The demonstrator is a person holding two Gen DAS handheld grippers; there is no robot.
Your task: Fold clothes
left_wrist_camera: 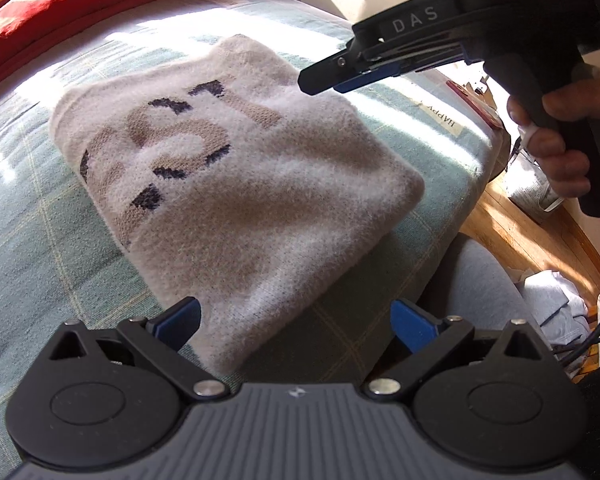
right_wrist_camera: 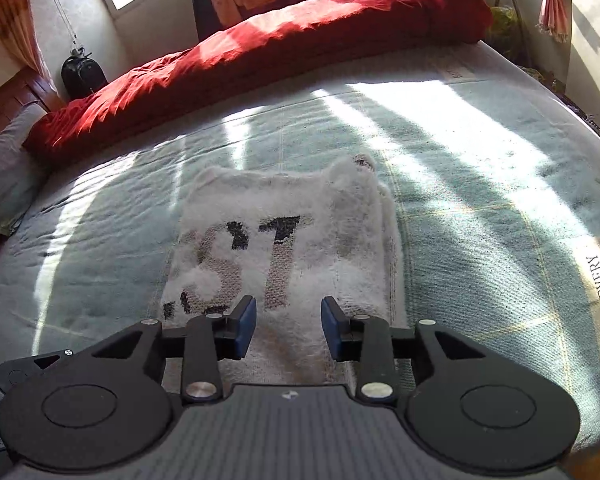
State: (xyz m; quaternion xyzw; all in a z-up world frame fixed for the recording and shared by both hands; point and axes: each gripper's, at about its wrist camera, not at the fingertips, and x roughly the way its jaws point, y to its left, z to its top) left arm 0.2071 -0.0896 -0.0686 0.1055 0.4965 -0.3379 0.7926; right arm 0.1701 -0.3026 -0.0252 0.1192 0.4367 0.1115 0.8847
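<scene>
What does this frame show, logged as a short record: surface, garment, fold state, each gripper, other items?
surface: bed with a pale green checked cover
garment: fuzzy white sweater with brown and dark lettering, lying flat on the cover
fold state: folded into a compact rectangle, no sleeves sticking out
left gripper: open, at the sweater's near corner, holding nothing
right gripper: open, over the sweater's near edge, holding nothing
other items: red duvet bunched along the far side of the bed; grey clothes on the wooden floor beside the bed
</scene>
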